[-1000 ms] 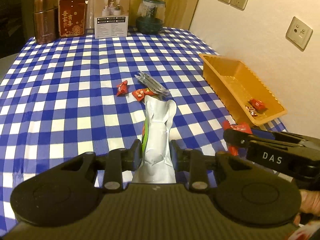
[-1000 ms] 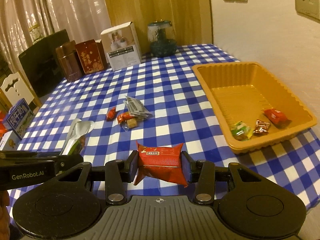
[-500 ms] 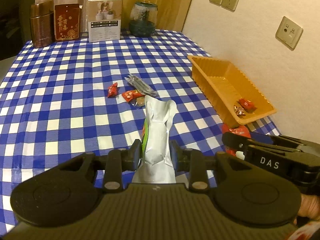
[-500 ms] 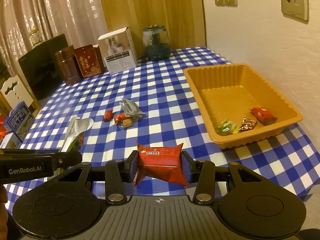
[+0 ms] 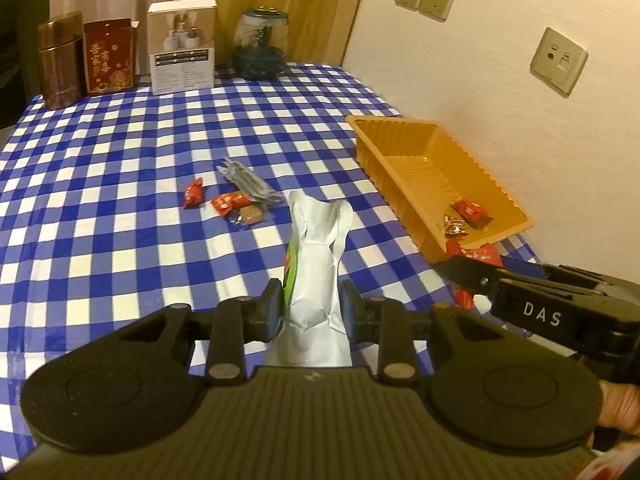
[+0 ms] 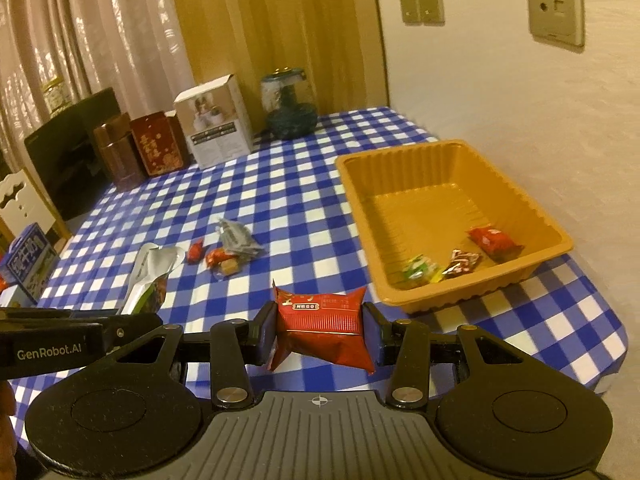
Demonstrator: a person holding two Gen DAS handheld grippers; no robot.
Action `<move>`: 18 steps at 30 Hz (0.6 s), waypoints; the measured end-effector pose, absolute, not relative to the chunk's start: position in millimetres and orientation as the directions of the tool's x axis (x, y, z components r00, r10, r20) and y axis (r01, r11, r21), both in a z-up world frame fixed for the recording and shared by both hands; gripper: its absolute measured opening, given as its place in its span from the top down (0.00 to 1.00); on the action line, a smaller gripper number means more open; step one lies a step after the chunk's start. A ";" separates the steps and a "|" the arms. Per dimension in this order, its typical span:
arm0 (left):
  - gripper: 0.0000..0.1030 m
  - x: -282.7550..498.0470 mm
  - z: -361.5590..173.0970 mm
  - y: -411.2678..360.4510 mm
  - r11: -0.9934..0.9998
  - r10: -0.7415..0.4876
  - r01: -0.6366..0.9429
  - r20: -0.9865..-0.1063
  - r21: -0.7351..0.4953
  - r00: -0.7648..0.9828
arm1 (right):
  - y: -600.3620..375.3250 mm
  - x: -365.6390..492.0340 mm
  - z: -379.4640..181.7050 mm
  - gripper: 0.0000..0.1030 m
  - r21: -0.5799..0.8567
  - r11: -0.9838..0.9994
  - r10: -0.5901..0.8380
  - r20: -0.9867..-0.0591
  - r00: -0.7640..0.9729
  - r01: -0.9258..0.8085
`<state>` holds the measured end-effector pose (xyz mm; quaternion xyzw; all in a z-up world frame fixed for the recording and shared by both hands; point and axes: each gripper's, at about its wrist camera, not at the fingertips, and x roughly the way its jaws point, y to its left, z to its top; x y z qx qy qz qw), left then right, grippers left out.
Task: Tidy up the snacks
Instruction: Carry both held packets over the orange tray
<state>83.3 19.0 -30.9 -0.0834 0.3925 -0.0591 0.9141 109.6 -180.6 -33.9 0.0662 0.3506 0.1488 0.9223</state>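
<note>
My left gripper (image 5: 310, 305) is shut on a tall silver pouch with a green side (image 5: 318, 256), held upright above the checked tablecloth. My right gripper (image 6: 319, 328) is shut on a red snack packet (image 6: 322, 330), in front of the orange tray (image 6: 400, 240). That tray (image 5: 384, 160) stands at the right by the wall and holds a red packet (image 6: 494, 241), a dark red one (image 6: 464, 261) and a green-yellow one (image 6: 420, 270). A few small sweets lie mid-table: two red ones (image 5: 193, 192) (image 5: 229, 202), a brown one (image 5: 249, 215) and a grey wrapper (image 5: 246, 179).
Along the table's far edge stand a brown tin (image 5: 59, 66), a red box (image 5: 108, 56), a white carton (image 5: 182, 46) and a glass jar (image 5: 260, 46). A wall with sockets (image 5: 558, 60) runs down the right side. A blue milk carton (image 6: 30, 256) shows at the left.
Both grippers have risen and drawn back a little with their packets still gripped; the table and tray look smaller and farther off. Nothing on the table has moved.
</note>
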 end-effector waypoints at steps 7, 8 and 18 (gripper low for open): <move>0.73 101.9 -26.9 -7.1 0.971 -0.223 0.089 -0.700 -0.223 0.679 | -208.6 120.9 -26.5 0.56 0.232 0.958 0.281 -0.618 0.734 -0.172; 0.73 104.8 -26.0 -11.7 0.970 -0.229 0.097 -0.698 -0.224 0.678 | -212.9 123.2 -25.7 0.56 0.232 0.959 0.275 -0.616 0.738 -0.164; 0.73 148.0 -22.1 -62.3 0.952 -0.301 0.174 -0.682 -0.250 0.666 | -265.0 156.5 -20.6 0.56 0.216 0.972 0.205 -0.605 0.770 -0.089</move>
